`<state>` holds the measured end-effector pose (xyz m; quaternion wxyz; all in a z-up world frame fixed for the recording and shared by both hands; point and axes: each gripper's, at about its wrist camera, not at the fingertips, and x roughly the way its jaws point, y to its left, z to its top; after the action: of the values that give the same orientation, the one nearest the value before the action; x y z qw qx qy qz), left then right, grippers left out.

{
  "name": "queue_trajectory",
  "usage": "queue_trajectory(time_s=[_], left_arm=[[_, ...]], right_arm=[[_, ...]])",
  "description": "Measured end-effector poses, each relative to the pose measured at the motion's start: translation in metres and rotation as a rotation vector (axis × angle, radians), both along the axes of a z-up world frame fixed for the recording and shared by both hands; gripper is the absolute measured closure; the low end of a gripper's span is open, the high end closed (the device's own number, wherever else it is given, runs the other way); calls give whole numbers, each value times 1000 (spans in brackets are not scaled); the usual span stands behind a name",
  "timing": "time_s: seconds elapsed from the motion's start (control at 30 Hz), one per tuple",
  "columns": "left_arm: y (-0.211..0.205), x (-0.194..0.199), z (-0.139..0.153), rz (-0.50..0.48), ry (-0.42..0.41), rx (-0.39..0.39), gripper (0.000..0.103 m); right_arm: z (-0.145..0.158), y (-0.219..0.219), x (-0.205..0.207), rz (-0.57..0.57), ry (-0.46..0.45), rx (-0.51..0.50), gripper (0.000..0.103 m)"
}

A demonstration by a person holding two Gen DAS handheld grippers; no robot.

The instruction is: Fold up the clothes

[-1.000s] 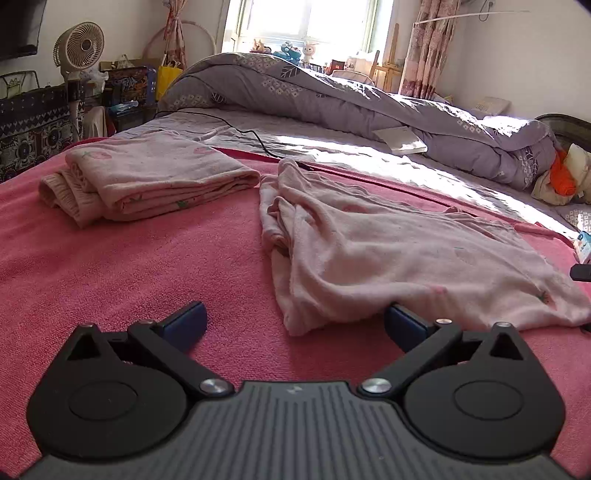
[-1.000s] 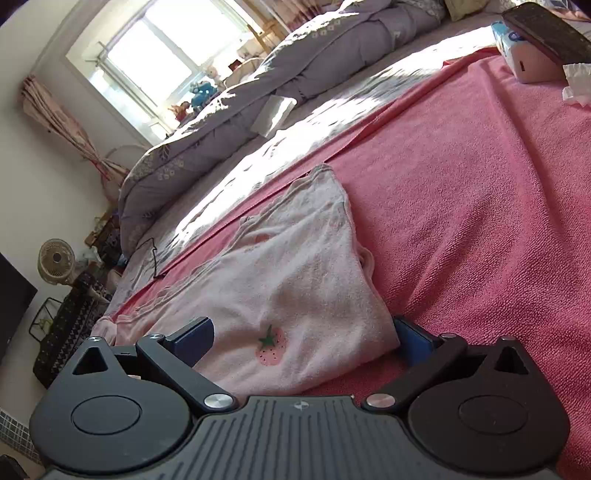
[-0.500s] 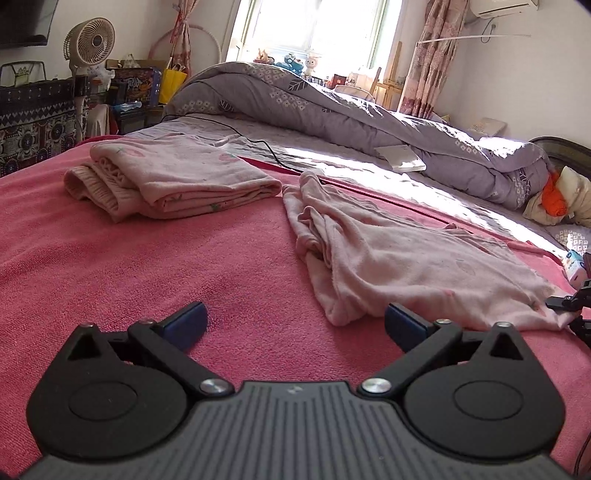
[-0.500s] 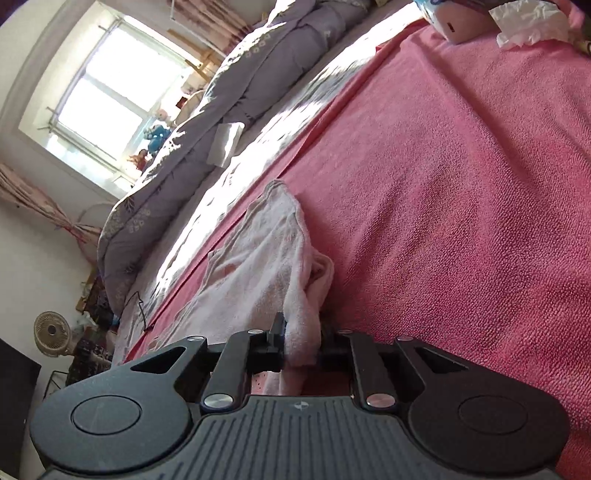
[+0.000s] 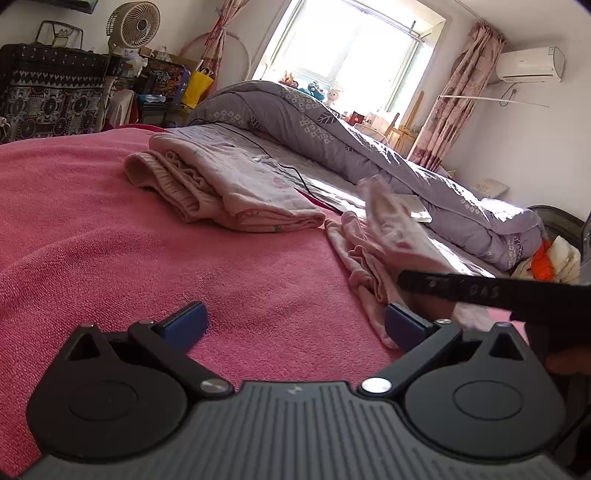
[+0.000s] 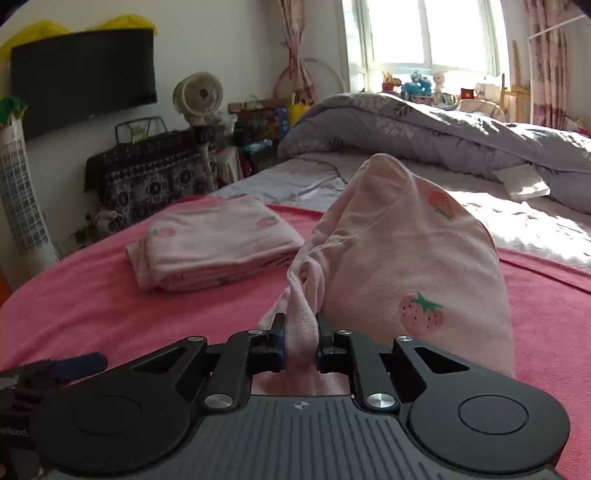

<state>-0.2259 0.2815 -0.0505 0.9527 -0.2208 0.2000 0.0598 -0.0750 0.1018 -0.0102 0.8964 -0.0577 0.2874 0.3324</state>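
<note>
A pale pink garment with strawberry prints (image 6: 413, 258) lies on the pink blanket (image 6: 110, 310); one end is lifted and doubled over the rest. My right gripper (image 6: 300, 343) is shut on a bunched edge of it. In the left wrist view the same garment (image 5: 373, 254) lies at centre right, with the right gripper's black body (image 5: 480, 291) crossing in front of it. My left gripper (image 5: 293, 325) is open just above the blanket, its right finger beside the garment's near edge. A folded pink garment (image 5: 221, 184) rests further left, also seen as the folded stack (image 6: 214, 243).
A rolled grey quilt (image 5: 369, 147) lies along the far side of the bed under the window. A black cable (image 5: 280, 166) runs over the grey sheet behind the folded stack. A fan (image 5: 133, 22) and cluttered furniture stand beyond the bed's left edge.
My right gripper closed on the garment's edge, lifted it and carried it over the rest of the cloth, towards the left gripper. My left gripper stayed open and turned its view leftwards.
</note>
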Motion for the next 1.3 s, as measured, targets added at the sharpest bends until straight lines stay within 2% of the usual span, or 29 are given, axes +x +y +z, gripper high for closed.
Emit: queue_trajectory(time_s=[0.03,0.1,0.17,0.23,0.37,0.43,0.5,0.53,0.57,0.67,0.77,0.83,0.93,1.0,1.1,1.2,1.23,1.3], left_arm=[[0,-1,0,-7,-4,2,0],[-1,-1,-1,-12,-5,17,0],[-3,-1,-1,-13,-3,28,0],[-2,-2,-2,-16,-14,19,0],[4,-6,-3,-27,-40,-19,0],[4,-6,-4,-24,-39,-16,0],[2,-5,-3,-18,-40,-13,0],[2,-5,-3,-12,-41,-12,0],[0,-5,-2,-1,-45,-12,0],[-3,-1,3,24,-45,-31,0],[-11,13,10,20,-40,-67,0],[-28,29,13,-25,-14,-30,0],[-54,54,17,-95,25,28,0],[-71,72,12,-78,128,132,0],[-77,77,9,-33,193,186,0],[-79,67,5,-39,222,240,0],[-82,65,5,-46,235,271,0],[-91,58,3,-39,289,385,0]], right_arm=[[-12,12,-3,21,22,-26,85],[-24,22,-23,18,-67,-74,84],[-16,26,-32,45,-96,-94,80],[-9,24,-42,86,-101,-101,52],[-6,0,-56,151,-83,-91,33],[-3,-20,-58,127,-72,-55,32],[2,-42,-59,58,-119,-59,32],[4,-51,-61,20,-156,-79,30],[3,-58,-60,-49,-215,-149,29],[-6,-80,-51,-188,-272,-266,27],[-17,-104,-38,-264,-211,-295,24],[-21,-114,-39,-264,-188,-280,24],[-22,-120,-50,-217,-207,-257,23],[-23,-119,-51,-203,-219,-256,22],[-28,-122,-45,-254,-215,-289,21],[-34,-125,-38,-305,-210,-321,9],[-36,-126,-36,-321,-208,-332,8],[-41,-141,-36,-336,-183,-320,8]])
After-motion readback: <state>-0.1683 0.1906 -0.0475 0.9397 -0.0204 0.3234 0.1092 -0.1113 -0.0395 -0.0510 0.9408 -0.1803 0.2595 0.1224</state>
